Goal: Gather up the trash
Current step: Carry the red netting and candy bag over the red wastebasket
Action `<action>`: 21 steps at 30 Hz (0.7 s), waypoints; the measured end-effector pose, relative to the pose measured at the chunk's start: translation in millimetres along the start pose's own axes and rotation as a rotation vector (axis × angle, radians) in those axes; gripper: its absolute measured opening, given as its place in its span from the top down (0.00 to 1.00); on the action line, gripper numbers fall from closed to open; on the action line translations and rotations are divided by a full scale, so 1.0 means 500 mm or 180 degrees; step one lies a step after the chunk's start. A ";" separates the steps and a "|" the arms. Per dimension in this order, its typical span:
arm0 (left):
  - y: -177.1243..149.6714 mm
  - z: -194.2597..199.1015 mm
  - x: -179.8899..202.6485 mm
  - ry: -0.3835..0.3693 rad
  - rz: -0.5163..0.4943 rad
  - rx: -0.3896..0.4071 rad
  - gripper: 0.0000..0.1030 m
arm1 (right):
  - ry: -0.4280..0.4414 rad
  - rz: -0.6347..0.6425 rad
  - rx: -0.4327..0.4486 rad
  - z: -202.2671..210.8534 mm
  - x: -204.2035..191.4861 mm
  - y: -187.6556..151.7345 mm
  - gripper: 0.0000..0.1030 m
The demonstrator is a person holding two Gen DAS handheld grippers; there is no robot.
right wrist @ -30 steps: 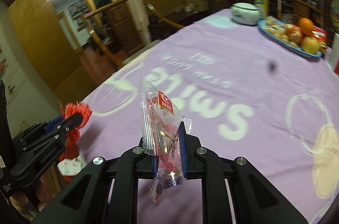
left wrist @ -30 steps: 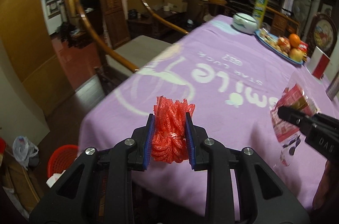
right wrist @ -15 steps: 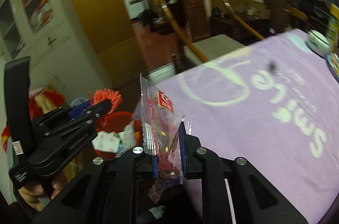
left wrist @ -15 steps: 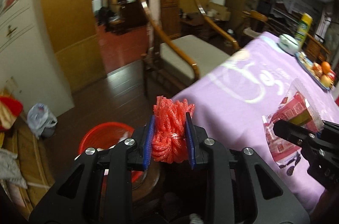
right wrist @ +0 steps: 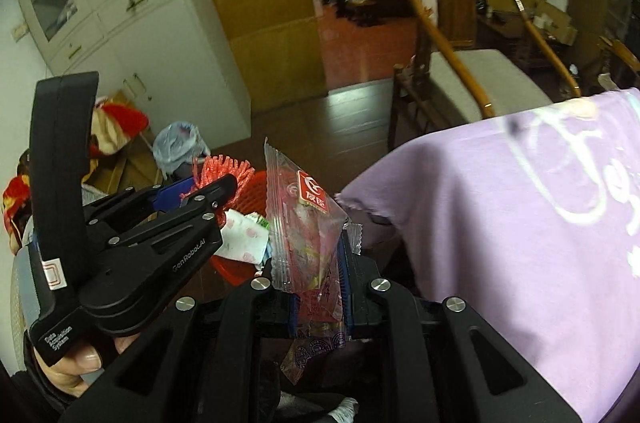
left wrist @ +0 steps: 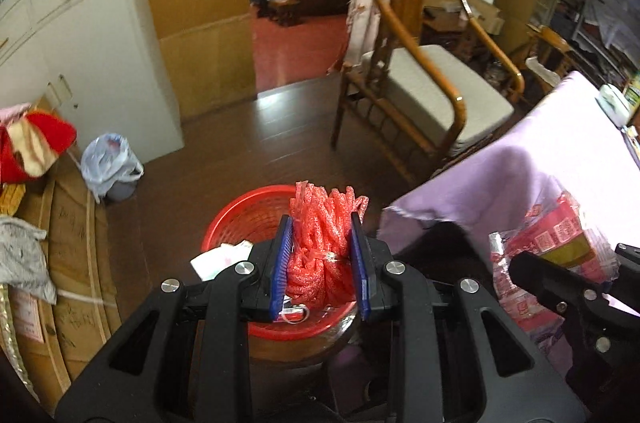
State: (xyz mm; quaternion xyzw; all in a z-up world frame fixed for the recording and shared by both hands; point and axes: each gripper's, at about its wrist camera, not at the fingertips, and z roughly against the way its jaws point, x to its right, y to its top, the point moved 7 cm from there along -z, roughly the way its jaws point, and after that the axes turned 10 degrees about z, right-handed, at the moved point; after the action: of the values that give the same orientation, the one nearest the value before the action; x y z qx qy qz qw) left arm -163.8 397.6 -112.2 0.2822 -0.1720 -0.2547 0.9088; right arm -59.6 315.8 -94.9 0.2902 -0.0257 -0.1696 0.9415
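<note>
Two pieces of trash are in hand, so I judge this the drop-off step. My left claw [left wrist: 323, 255] pinches the red foam net [left wrist: 323, 243] directly above the red basket [left wrist: 240, 219]. My right claw [right wrist: 318, 275] clamps the clear snack wrapper [right wrist: 304, 223] just beside the basket, near the table [right wrist: 520, 207] corner. Next I'd open the left claw first, then bring the wrapper over the basket.

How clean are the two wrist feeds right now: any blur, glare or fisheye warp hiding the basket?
Left wrist view: sharp; the red foam net and red basket read clearly, door frames bow, floor glare by the doorway. Right wrist view: slightly softer, purple tablecloth print smeared; the snack wrapper and left gripper block much of the basket.
</note>
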 end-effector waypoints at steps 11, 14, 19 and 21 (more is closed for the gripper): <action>-0.016 -0.095 -0.099 0.0294 0.0220 -0.0251 0.72 | 0.0249 0.0155 -0.0365 -0.176 -0.061 0.029 0.84; -0.025 -0.127 -0.121 0.0363 0.0281 -0.0355 0.72 | 0.0328 0.0146 -0.0459 -0.215 -0.070 0.028 0.84; -0.047 -0.183 -0.151 0.0449 0.0363 -0.0564 0.71 | 0.0479 0.0079 -0.0640 -0.295 -0.075 0.028 0.84; -0.056 -0.200 -0.163 0.0477 0.0388 -0.0631 0.70 | 0.0527 0.0043 -0.0709 -0.318 -0.076 0.021 0.83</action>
State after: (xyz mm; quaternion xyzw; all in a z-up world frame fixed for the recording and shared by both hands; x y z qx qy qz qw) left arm -194.7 466.0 -221.2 0.1983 -0.0944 -0.1930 0.9563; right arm -68.7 422.0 -219.2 0.1968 0.0691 -0.1405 0.9679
